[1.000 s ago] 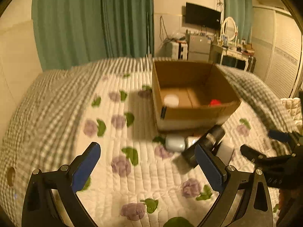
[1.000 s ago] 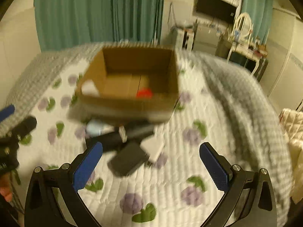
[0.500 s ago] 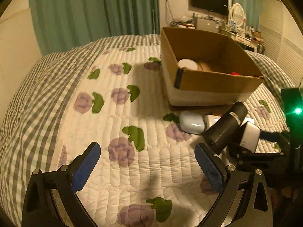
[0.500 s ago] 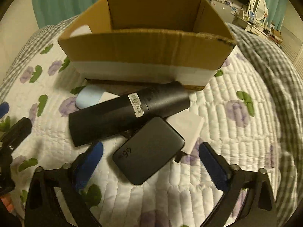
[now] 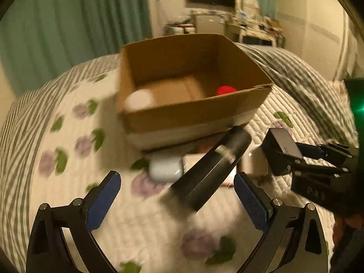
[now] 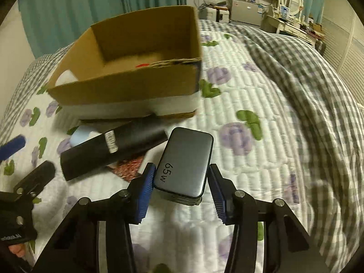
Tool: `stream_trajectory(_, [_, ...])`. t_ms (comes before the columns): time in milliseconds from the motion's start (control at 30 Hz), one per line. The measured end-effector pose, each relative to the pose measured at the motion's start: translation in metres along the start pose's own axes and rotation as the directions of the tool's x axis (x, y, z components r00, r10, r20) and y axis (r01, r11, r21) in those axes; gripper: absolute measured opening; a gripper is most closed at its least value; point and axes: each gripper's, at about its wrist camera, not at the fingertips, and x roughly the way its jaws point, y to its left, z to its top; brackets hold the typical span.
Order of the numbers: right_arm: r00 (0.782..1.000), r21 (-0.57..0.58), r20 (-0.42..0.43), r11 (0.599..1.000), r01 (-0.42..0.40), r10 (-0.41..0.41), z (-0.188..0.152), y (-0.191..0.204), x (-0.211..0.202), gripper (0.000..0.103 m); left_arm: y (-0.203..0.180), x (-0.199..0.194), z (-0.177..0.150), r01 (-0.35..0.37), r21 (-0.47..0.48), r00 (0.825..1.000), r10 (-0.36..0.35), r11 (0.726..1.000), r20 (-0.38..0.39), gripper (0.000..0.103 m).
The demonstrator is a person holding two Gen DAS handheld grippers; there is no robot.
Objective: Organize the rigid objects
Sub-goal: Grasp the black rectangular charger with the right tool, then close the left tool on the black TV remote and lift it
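Observation:
My right gripper (image 6: 180, 185) is shut on a grey power bank (image 6: 185, 160) marked "65w" and holds it lifted off the quilt; it also shows in the left wrist view (image 5: 283, 146). A black cylinder (image 5: 208, 170) (image 6: 113, 149) lies in front of the open cardboard box (image 5: 182, 118) (image 6: 127, 86). My left gripper (image 5: 177, 201) is open, its fingers on either side of the cylinder's near end. A pale blue case (image 5: 166, 167) lies beside the cylinder. The box holds a white object (image 5: 138, 99) and a red object (image 5: 226, 89).
A white block (image 5: 253, 163) and a red patterned packet (image 6: 128, 167) lie by the cylinder. A floral quilt (image 6: 261, 150) covers the bed, with a checked blanket (image 6: 318, 91) bunched on the right. Green curtains and a cluttered desk stand behind.
My right gripper has closed on the power bank and lifted it. My left gripper has moved right and forward, so the cylinder now lies between its fingers.

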Motion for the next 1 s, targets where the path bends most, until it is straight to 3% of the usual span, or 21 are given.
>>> stream_trajectory(100, [0.999,0.037,-0.003,0.998,-0.041,0.041,0.001,-0.011,0.000,0.046,-0.020,0.020,0.011,0.011,0.076,0.999,-0.008,0.997,-0.038,0.102])
stream_trajectory(300, [0.999,0.062,0.033,0.998,-0.018,0.016,0.014,-0.024,-0.009,0.043,-0.039,0.056,0.018,0.044,0.164,0.995,-0.028,0.985,-0.101,0.099])
stream_trajectory(367, [0.999,0.073,0.027,0.997,-0.039,0.037,0.013,-0.025,-0.006,0.042,-0.040,0.064,0.016,0.070,0.166,0.990,-0.048,0.984,-0.129,0.093])
stream_trajectory(400, [0.999,0.074,0.021,0.996,-0.044,0.043,0.013,-0.025,-0.003,0.042,-0.040,0.068,0.015,0.084,0.166,0.987,-0.059,0.983,-0.149,0.078])
stream_trajectory(500, [1.000,0.060,0.011,0.998,-0.020,0.019,0.012,-0.025,0.004,0.042,-0.040,0.069,0.013,0.087,0.171,0.986,-0.060,0.981,-0.158,0.074])
stream_trajectory(667, [1.000,0.067,0.017,0.997,-0.024,0.023,0.013,-0.027,0.004,0.042,-0.034,0.052,0.011,0.145,0.156,0.982,-0.122,0.977,-0.145,0.056])
stream_trajectory(800, [1.000,0.065,0.020,0.998,-0.018,0.017,0.013,-0.026,-0.001,0.042,-0.038,0.034,0.008,0.150,0.167,0.983,-0.130,0.974,-0.130,0.040])
stream_trajectory(1000, [0.999,0.057,0.035,0.998,-0.012,0.010,0.011,-0.024,-0.015,0.042,-0.040,0.016,0.009,0.141,0.158,0.984,-0.120,0.977,-0.135,0.035])
